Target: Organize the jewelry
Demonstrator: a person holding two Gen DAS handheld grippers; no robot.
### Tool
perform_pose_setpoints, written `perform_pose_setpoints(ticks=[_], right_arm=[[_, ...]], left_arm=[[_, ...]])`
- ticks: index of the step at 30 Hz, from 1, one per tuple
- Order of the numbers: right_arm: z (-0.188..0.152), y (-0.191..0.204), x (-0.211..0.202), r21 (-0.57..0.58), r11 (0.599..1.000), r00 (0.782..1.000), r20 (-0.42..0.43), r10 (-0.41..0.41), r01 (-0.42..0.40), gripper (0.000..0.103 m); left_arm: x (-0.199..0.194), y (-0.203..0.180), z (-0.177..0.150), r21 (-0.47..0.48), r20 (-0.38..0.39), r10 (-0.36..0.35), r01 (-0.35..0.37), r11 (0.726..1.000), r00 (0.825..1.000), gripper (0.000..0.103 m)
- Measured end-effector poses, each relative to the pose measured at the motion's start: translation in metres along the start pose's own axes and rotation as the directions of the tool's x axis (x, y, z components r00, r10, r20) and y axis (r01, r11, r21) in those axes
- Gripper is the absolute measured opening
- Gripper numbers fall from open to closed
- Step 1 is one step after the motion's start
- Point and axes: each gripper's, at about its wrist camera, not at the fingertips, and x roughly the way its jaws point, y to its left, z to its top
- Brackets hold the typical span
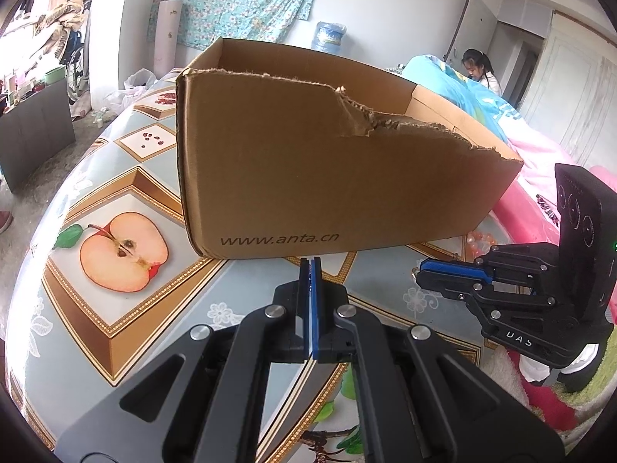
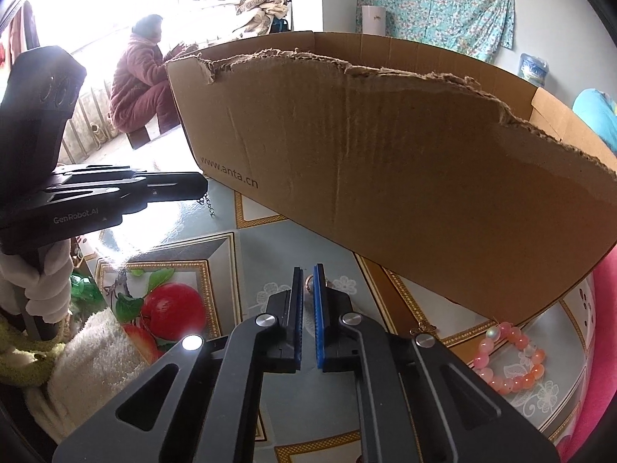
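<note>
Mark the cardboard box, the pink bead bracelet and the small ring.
cardboard box (image 2: 405, 162), right wrist view, front wall.
pink bead bracelet (image 2: 486, 375), right wrist view, a bead on its left side.
small ring (image 2: 309, 282), right wrist view, its band.

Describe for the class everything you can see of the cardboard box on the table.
The cardboard box is brown corrugated card, open at the top, with no lid or flaps to be seen. Its near long wall is roughly torn along the upper edge, which dips toward one end. A web address is printed low on that wall. It stands upright on the table, on a fruit-patterned cloth. Neither view shows the inside floor. A pink bead bracelet lies beside its base; no jaws touch it.
</note>
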Motion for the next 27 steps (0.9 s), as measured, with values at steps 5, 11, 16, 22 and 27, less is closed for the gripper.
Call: perform_pose_setpoints(ticks=[5, 11, 16, 22, 27], right_arm=[[0.004, -0.002, -0.001, -0.048, 0.999, 1.000, -0.011, 0.019, -0.019, 0.030], [0.010, -0.013, 0.010, -0.105, 0.991, 0.995, -0.061, 0.080, -0.086, 0.029], [0.017, -0.024, 0.012, -0.096, 0.986, 0.989, -0.067, 0.130, -0.136, 0.012], [0.019, -0.029, 0.007, -0.075, 0.986, 0.988, -0.052, 0.146, -0.150, 0.012], [0.018, -0.030, -0.016, -0.039, 0.987, 0.987, -0.005, 0.158, -0.158, 0.012]], left_arm=[[0.001, 0.000, 0.001, 0.001, -0.001, -0.003, 0.003, 1.000, 1.000, 0.000], [0.002, 0.001, 0.002, -0.002, -0.004, -0.001, 0.001, 1.000, 1.000, 0.000], [0.003, 0.001, 0.003, 0.000, -0.006, 0.001, -0.001, 1.000, 1.000, 0.000], [0.002, 0.001, 0.004, 0.002, -0.001, 0.008, -0.008, 1.000, 1.000, 0.000], [-0.010, -0.007, 0.006, 0.018, 0.021, 0.002, -0.002, 1.000, 1.000, 0.000]])
